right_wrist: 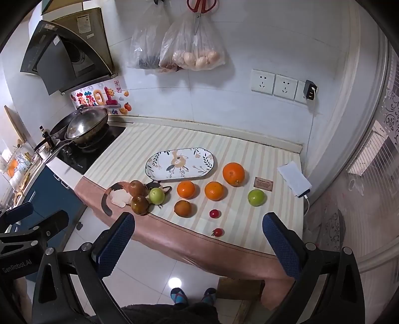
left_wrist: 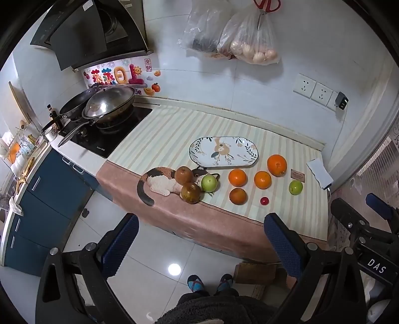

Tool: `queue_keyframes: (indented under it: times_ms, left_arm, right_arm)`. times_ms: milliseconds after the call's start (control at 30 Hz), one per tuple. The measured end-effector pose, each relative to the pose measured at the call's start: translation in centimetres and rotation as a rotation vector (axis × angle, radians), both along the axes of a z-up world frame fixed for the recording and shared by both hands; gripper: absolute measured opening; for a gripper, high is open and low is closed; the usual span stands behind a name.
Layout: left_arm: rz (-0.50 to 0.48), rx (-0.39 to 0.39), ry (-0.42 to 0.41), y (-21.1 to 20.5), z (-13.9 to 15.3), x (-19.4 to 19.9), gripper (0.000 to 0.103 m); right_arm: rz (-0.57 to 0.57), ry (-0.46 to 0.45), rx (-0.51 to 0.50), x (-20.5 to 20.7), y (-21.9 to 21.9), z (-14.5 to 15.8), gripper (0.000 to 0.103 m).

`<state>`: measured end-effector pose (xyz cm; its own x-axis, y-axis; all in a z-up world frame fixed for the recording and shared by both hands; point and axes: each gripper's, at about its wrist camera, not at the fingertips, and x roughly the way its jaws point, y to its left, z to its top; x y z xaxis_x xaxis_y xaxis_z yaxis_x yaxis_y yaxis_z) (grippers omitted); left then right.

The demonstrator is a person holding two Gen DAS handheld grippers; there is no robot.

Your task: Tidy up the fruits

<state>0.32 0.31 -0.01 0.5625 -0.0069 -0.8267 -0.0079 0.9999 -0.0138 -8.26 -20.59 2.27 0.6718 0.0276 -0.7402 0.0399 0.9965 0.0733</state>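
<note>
Lying lengthwise along wall: oval plate (right_wrist: pixel 199 172), fruit-free.

Home kitchen. Black range hood (left_wrist: pixel 94 32) on white tiled wall, gas hob (left_wrist: pixel 109 132) under it with two stacked woks (left_wrist: pixel 104 104), far left beyond the fingers. Blue cabinet fronts (left_wrist: pixel 49 189) below the counter. Plastic bags of eggs (right_wrist: pixel 197 49) and red scissors (right_wrist: pixel 200 6) hang on the wall straight ahead of the fingers; wall sockets (right_wrist: pixel 274 82) to their right. Striped cloth (right_wrist: pixel 224 154) over the worktop, glossy tile floor (right_wrist: pixel 159 271), slippered feet (right_wrist: pixel 192 295) below.
</note>
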Motion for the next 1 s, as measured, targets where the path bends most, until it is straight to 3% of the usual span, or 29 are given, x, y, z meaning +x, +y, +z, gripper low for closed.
queue_keyframes:
  times_ms: [1000]
  left_arm:
    - [-0.006,0.000,0.040,-1.1,-0.7,-0.7,0.103]
  right_arm:
    - [0.013,0.016,0.010,-0.3,0.1,-0.4,0.103]
